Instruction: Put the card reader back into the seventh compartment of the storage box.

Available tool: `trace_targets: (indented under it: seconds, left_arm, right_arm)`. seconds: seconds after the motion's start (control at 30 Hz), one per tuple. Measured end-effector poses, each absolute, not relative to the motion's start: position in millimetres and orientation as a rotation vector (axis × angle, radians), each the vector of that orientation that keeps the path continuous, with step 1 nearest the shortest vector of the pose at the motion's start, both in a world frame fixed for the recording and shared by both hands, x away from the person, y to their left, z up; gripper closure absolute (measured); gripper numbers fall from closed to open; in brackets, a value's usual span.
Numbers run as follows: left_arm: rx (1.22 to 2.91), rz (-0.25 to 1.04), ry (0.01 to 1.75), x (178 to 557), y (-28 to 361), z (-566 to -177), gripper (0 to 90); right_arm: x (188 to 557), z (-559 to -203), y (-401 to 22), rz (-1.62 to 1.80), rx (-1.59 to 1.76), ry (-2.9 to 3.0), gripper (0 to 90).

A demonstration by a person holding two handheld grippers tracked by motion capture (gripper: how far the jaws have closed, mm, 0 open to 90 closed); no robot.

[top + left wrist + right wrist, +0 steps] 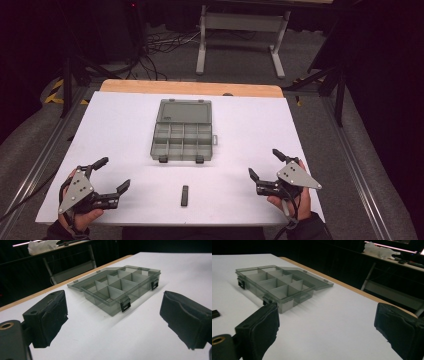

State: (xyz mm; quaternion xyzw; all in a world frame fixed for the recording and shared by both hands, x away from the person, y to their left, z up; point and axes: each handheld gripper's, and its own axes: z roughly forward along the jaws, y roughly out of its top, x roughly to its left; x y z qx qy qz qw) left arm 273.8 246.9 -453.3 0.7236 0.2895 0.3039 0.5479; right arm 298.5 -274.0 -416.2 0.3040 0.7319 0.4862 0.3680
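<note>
That little black bar [185,195] lies lengthwise pointing at the open organizer box [182,131], midway between both empty, wide-open grippers [114,174] [264,165].

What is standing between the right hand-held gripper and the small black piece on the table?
Nothing visible. The right hand-held gripper, jaws open, and the small black piece have bare white table between them; the open compartment box sits farther back.

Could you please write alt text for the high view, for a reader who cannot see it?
An open grey compartment box, lid folded back, sits mid-table on a white sheet. A small black bar lies nearer the person, between the left hand-held gripper and the right hand-held gripper, both open and holding nothing.
</note>
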Motion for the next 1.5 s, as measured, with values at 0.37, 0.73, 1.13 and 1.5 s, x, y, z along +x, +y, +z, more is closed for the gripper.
trace_targets:
  seconds: [0.37, 0.73, 1.13, 1.5]
  left_arm:
    - [1.81, 0.735, 0.687, 275, 243, -462, 9.3]
    - [1.85, 0.703, 0.645, 278, 238, -466, 9.3]
    - [1.875, 0.682, 0.645, 280, 236, -469, 7.3]
    - [1.893, 0.664, 0.642, 281, 233, -471, 5.0]
  right_arm:
    - [306, -411, -245, 1.317, 0.673, 2.075, 5.3]
    - [313, -426, -167, 1.238, 0.412, 2.426, 6.6]
    - [310, -451, -103, 1.163, 0.184, 2.643, 5.5]
    - [323, -470, -86, 1.099, 0.209, 2.739, 4.9]
